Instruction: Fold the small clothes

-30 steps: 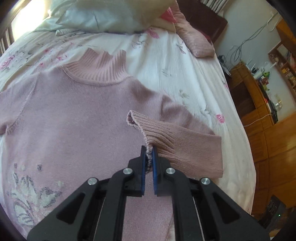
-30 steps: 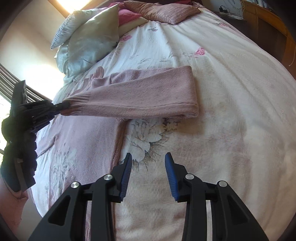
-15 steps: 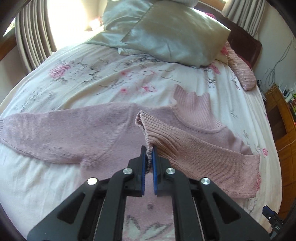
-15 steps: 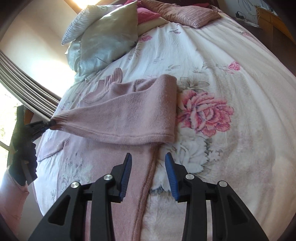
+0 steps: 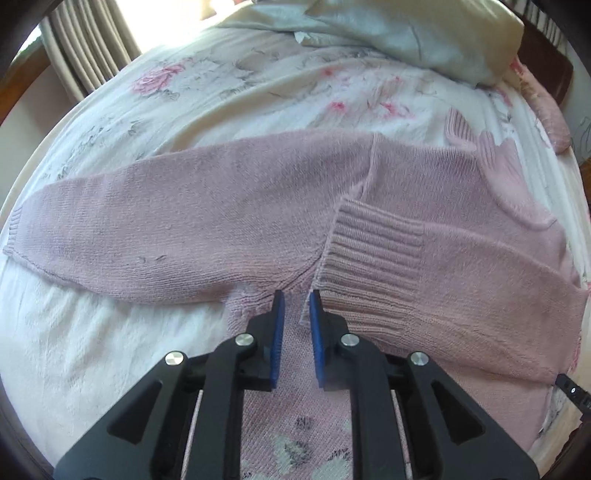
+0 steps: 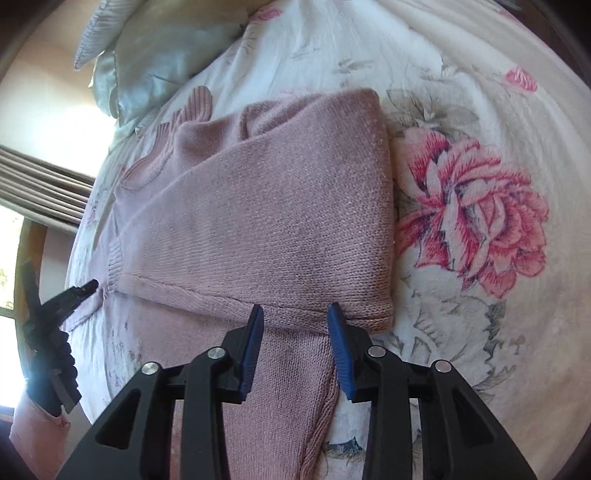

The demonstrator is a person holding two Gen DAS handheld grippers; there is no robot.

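A pink knit sweater (image 5: pixel 424 184) lies flat on the bed, its ribbed collar (image 5: pixel 491 155) pointing away. One sleeve (image 5: pixel 166 206) stretches out to the left. The other sleeve (image 5: pixel 461 288) is folded across the body, and its ribbed cuff (image 5: pixel 369 251) rests flat on the knit. My left gripper (image 5: pixel 295 306) is open a little, with the cuff's corner just beside its right fingertip and nothing clamped. My right gripper (image 6: pixel 295 314) is open, low over the bottom edge of the folded sleeve (image 6: pixel 277 206) near its fold. The left gripper (image 6: pixel 77 291) shows at the far left there.
The bedspread (image 5: pixel 92 350) is white with flowers, including a big pink rose print (image 6: pixel 476 221) right of the sweater. Pale pillows (image 5: pixel 406 33) and a pink cushion (image 5: pixel 550 114) lie at the head. Curtains (image 5: pixel 85 48) hang at the left edge of the bed.
The left gripper carried the cuff across the sweater, laid it down flat and opened off it. The right gripper came closer to the folded sleeve's lower edge.
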